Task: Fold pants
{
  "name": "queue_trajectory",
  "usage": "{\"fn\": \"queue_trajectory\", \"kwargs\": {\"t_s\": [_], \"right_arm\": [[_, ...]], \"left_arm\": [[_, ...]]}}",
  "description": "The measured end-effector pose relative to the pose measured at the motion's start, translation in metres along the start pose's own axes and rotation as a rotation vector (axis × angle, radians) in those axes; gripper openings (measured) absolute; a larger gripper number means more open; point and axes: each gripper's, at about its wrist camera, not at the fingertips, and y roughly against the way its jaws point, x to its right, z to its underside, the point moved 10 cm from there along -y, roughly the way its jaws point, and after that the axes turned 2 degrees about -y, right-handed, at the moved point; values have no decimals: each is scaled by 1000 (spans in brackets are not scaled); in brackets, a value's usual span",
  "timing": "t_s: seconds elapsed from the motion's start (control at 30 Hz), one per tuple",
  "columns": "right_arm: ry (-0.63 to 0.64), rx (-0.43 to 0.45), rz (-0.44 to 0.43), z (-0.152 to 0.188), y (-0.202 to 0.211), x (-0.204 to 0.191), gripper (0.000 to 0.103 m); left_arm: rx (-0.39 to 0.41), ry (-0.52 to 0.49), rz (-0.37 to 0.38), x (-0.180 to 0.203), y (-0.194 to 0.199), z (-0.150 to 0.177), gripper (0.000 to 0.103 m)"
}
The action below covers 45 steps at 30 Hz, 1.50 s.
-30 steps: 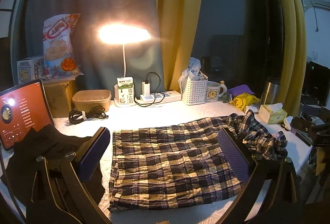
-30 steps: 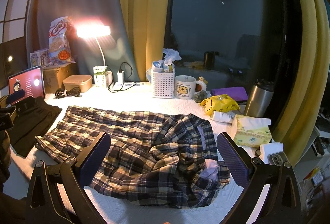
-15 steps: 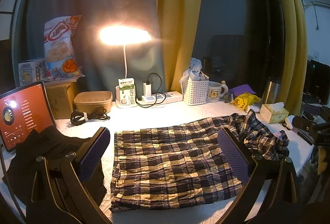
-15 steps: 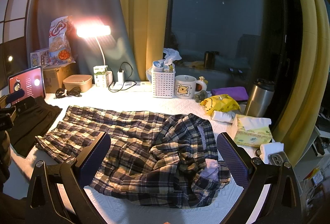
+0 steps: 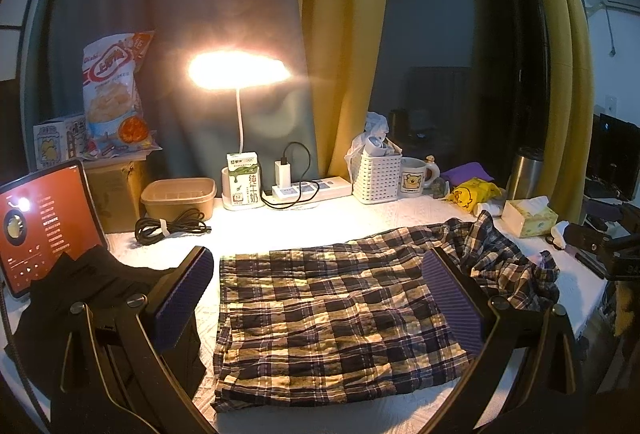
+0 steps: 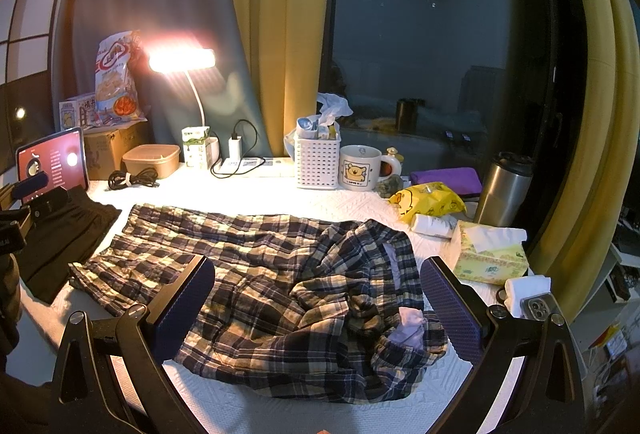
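Plaid pants [image 5: 340,314] lie flat-edged beneath both wide-apart, empty tools [image 5: 320,306] [image 6: 316,310].

Home setting, most likely a bedroom or living area at night. Indicated by yellow curtains [image 6: 276,34] beside a dark window [image 6: 420,34], a lit desk lamp [image 5: 238,70], a cartoon mug [image 6: 360,168], a tissue box [image 6: 490,250], a snack bag [image 5: 114,94], a milk carton [image 5: 242,180], a power strip [image 5: 310,188] and a tablet [image 5: 42,226] along a white padded surface [image 5: 300,222].
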Motion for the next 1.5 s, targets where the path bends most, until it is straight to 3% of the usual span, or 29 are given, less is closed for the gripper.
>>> {"fn": "queue_trajectory", "kwargs": {"t_s": [0.4,0.57,0.8,1.27,1.5], "right_arm": [[3,0,0,0,0,0,103],[9,-25,1,7,-14,6,103],[-67,-121,30,22,-65,45,103],[-189,-272,42,10,-168,110,103],[-337,-393,-18,12,-223,130,103]], "left_arm": [[-3,-11,6,3,-3,0,103],[-42,-61,32,5,-28,1,103],[-160,-64,67,-6,-89,7,103],[-366,-14,-13,-74,-194,35,103],[-447,39,4,-95,-228,52,103]]}}
